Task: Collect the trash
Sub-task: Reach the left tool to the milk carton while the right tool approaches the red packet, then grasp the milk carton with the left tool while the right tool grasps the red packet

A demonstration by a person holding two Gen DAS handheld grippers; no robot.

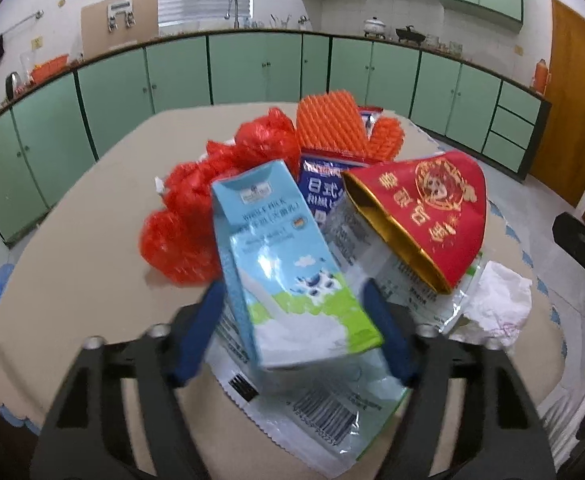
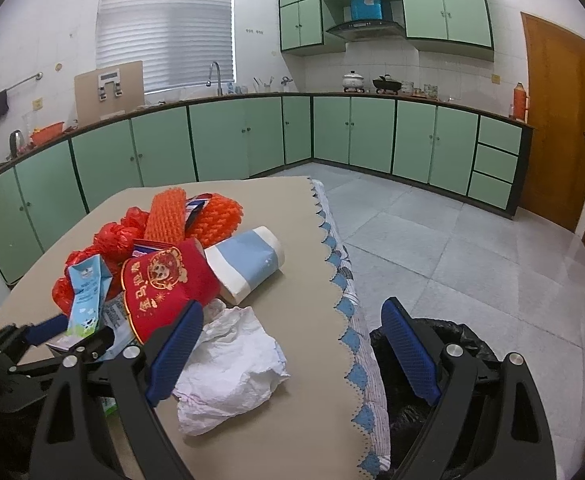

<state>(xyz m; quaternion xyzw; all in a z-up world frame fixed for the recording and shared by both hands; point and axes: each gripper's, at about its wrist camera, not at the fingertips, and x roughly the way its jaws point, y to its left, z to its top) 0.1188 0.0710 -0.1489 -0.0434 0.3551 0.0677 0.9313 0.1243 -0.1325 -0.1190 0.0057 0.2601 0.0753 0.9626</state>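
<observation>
Dim, flat indoor light; I get daylight through the window blinds. Heavy fisheye bending, black corners. Milk carton slightly motion-blurred.

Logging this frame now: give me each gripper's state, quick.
Left gripper: shut on the milk carton, above the trash pile.
Right gripper: open, holding nothing, over the table's edge.

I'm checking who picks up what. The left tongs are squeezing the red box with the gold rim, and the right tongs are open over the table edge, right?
Not quite. In the left wrist view the left tongs are squeezing the light blue milk carton, not the red box, which lies beside it. The right tongs are indeed open over the table edge.
</observation>
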